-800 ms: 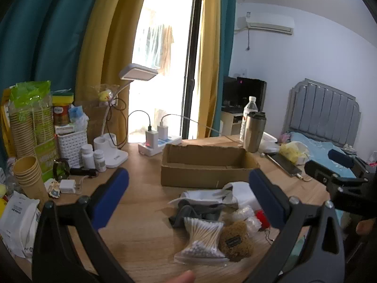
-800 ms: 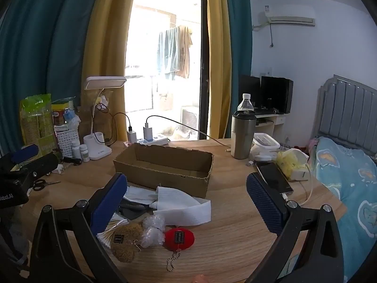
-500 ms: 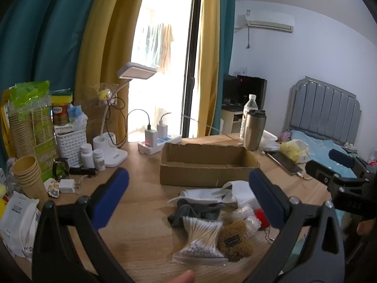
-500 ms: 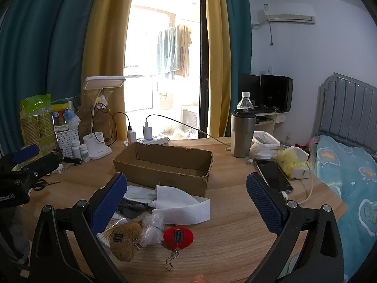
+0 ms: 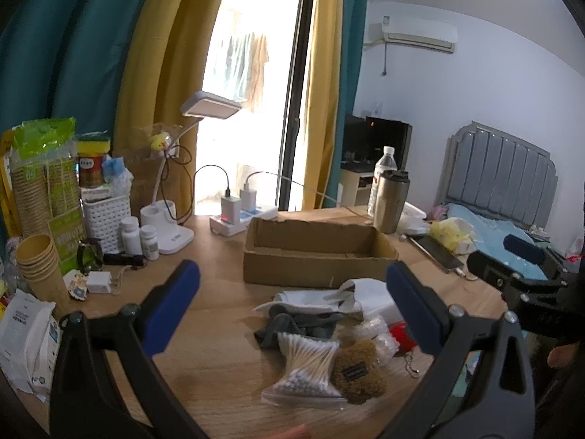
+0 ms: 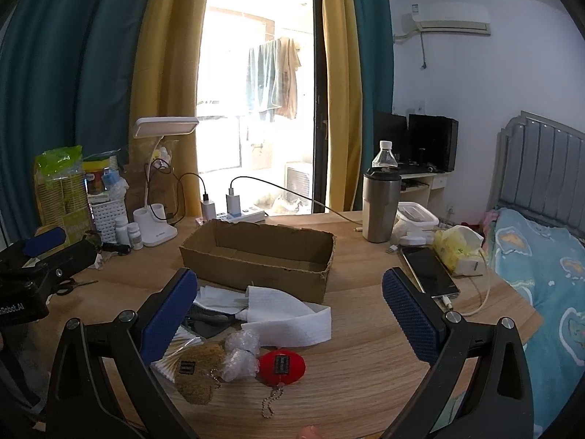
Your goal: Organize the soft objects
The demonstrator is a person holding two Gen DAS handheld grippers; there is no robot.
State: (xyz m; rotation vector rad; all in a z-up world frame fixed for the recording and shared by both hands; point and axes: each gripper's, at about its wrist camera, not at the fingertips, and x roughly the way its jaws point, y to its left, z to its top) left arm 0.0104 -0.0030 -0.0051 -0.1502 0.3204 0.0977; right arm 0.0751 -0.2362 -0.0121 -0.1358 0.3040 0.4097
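Little shift since earlier: both grippers, left gripper [image 5: 292,305] and right gripper [image 6: 290,309], spread wide above soft pile, empty.

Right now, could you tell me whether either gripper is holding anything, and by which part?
Nothing is held. The left gripper and right gripper are both open above the table, with nothing between their fingers.
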